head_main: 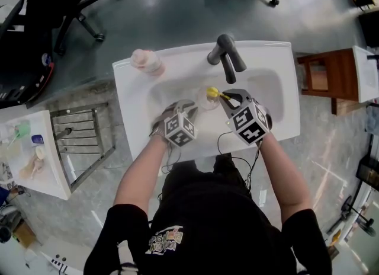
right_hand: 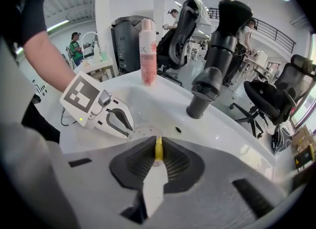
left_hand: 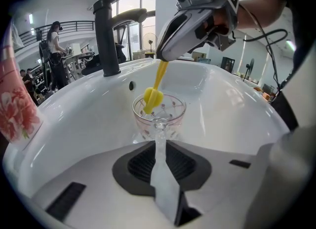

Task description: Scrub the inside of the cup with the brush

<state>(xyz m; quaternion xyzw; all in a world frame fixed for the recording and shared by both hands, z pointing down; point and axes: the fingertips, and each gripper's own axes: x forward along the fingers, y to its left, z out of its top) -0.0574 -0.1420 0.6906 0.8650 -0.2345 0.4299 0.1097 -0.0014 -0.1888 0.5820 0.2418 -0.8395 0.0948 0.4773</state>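
White sink [head_main: 273, 54] on a grey floor [head_main: 177, 7]. Carries a dark faucet [head_main: 225, 54] at twelve o'clock on the back rim, spout over the basin. Holds a pink bottle [head_main: 145, 60] upright at ten o'clock on the rim's corner. Has a glass cup [head_main: 207, 98] mid-basin; contact with the bottom unclear.

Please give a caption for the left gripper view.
Left gripper grips the clear cup; the yellow brush dips inside.

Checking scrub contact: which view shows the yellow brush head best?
Left gripper view: the yellow brush head shows large and unblocked at the cup's mouth. The head view gives only a small yellow spot; the right gripper view shows only the brush handle.
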